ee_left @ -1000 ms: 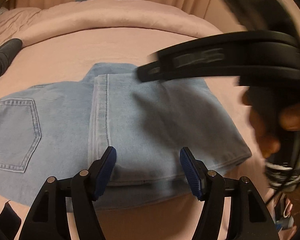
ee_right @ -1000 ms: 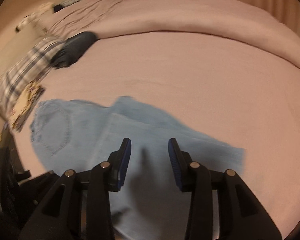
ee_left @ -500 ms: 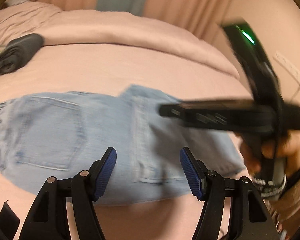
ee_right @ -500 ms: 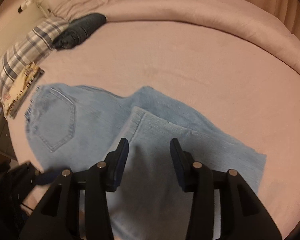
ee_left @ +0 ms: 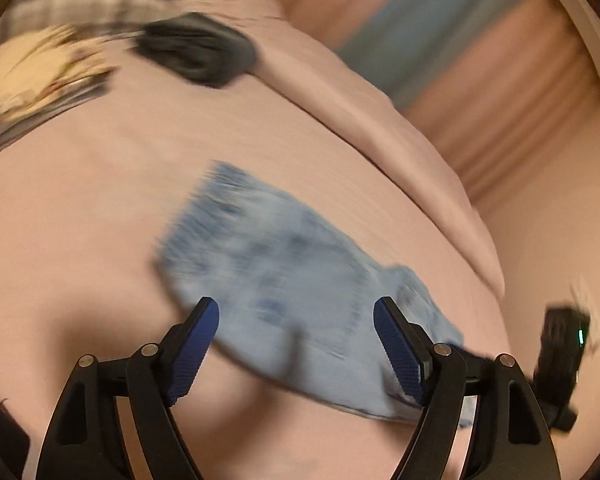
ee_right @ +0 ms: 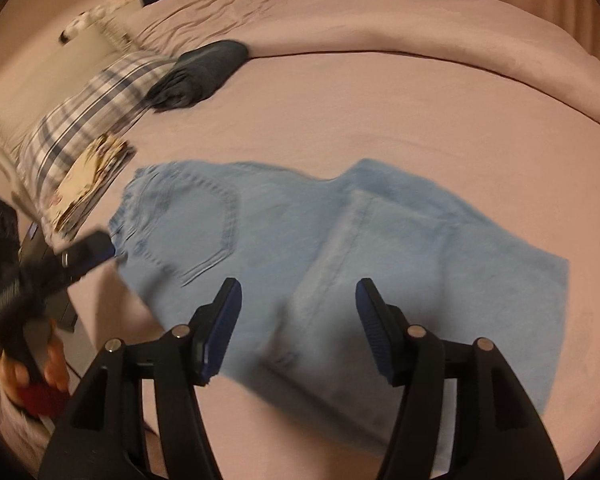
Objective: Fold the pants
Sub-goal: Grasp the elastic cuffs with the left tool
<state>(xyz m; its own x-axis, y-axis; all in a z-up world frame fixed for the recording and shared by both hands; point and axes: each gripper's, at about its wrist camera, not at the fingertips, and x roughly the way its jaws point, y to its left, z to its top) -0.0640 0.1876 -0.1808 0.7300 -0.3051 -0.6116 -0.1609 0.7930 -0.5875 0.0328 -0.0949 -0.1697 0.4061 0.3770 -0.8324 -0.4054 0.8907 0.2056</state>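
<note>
Right wrist view: both claws, right claw and left claw, have just been opening, empty above the half-folded jeans on the bed; next, probably grip the waistband end for another fold.

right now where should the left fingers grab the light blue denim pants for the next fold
Probably the waistband edge of the light blue denim pants, beside the back pocket, coming from the left. It lies flat and free on the pink bedsheet, nearest the left gripper.

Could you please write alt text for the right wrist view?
Light blue jeans, partly folded, lie flat on a pink bedspread below the open, empty right gripper. The left gripper reaches their waistband end; a dark folded garment lies beyond.
</note>
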